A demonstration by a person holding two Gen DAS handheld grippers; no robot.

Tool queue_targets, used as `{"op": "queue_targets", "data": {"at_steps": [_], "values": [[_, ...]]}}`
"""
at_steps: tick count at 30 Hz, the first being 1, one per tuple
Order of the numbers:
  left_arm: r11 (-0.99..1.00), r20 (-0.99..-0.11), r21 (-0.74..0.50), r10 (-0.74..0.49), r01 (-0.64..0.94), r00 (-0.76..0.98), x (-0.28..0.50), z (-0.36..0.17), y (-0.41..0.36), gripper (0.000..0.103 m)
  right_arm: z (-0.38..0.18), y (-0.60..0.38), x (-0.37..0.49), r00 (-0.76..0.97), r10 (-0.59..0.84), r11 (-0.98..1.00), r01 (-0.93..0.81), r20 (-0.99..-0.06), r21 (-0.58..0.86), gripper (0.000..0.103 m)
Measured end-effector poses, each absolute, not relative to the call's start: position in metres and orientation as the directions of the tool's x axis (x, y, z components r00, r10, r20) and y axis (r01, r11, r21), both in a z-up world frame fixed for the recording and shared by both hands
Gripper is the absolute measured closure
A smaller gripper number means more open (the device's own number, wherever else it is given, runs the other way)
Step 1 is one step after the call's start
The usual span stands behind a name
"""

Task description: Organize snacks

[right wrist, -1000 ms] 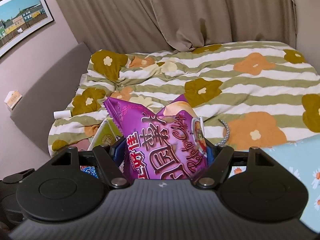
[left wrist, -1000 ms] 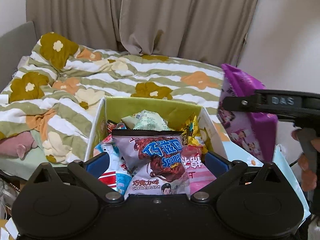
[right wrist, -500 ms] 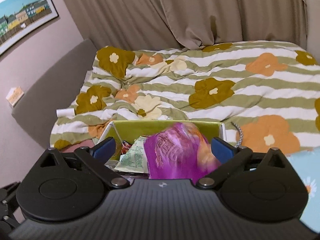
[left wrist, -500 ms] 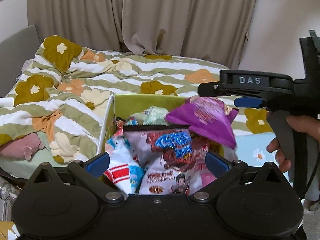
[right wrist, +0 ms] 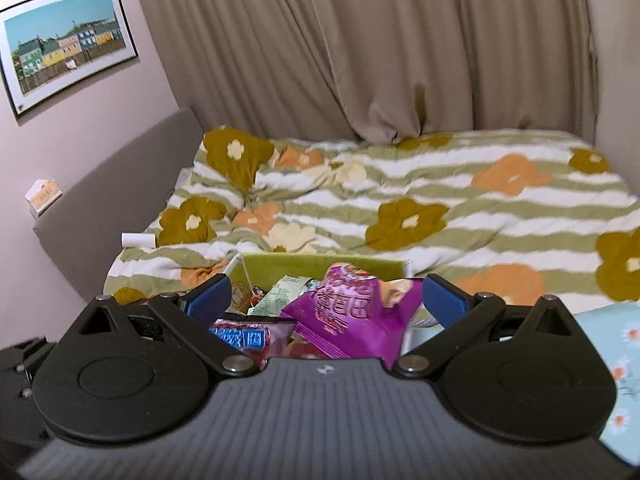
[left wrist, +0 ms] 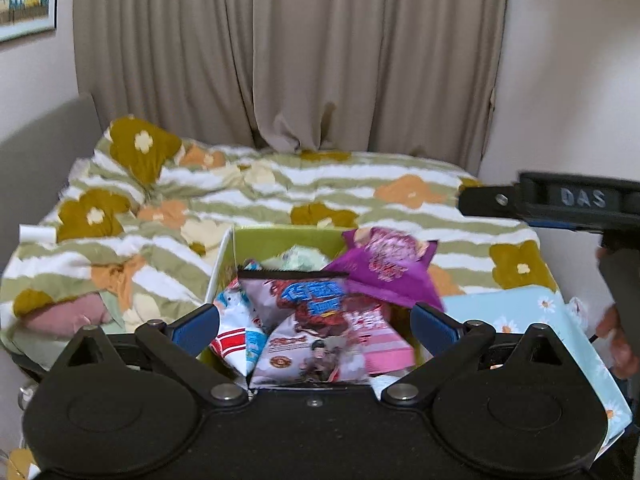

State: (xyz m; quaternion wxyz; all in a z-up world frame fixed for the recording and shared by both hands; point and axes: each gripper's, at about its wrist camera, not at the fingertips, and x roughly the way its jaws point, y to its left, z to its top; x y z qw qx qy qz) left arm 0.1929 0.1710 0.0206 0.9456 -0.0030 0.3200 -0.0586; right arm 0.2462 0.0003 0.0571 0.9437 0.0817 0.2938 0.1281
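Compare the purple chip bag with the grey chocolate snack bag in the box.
The purple chip bag lies crumpled on top by the box's right side; the grey chocolate bag leans nearer the front, partly beneath it. Purple is plainer; grey carries blue lettering. Neither is gripped.

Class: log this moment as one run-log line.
left gripper: open, empty | right gripper: open, empty | purple chip bag: atop snacks in green box | step: placed

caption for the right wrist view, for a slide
Open right gripper above a green box of snacks, purple chip bag lying on top.
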Motion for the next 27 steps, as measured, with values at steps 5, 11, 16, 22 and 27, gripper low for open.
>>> {"op": "queue_targets", "data": {"at_steps": [5,11,16,22,27], "values": [[0.994,-0.543,-0.003,-0.091,0.107,0.835,0.151,0.04,0.145,0.0,0.075,-0.025,0.188,0.825,0.212,0.976,-0.155,-0.525,0.152,0.0],[0.994,-0.484,0.045,-0.069,0.104,0.872,0.107,0.049,0.117,0.0,0.075,-0.058,0.124,0.834,0.113,0.993,-0.074,-0.54,0.094,0.0],[0.994,-0.481,0.083,-0.026,0.074,0.877,0.079,0.038,0.103,0.0,0.063,-0.074,0.083,0.826,0.014,1.0,0.0,-0.563,0.025,0.0],[0.995,-0.501,0.067,-0.029,0.072,0.865,0.056,0.026,0.098,0.0,0.049,-0.085,0.051,0.813,-0.036,0.999,0.037,-0.581,-0.009,0.0],[0.996,-0.501,0.065,-0.018,0.059,0.865,0.044,0.021,0.096,0.0,0.041,-0.092,0.035,0.803,-0.043,0.998,0.056,-0.595,0.003,0.0]]}}
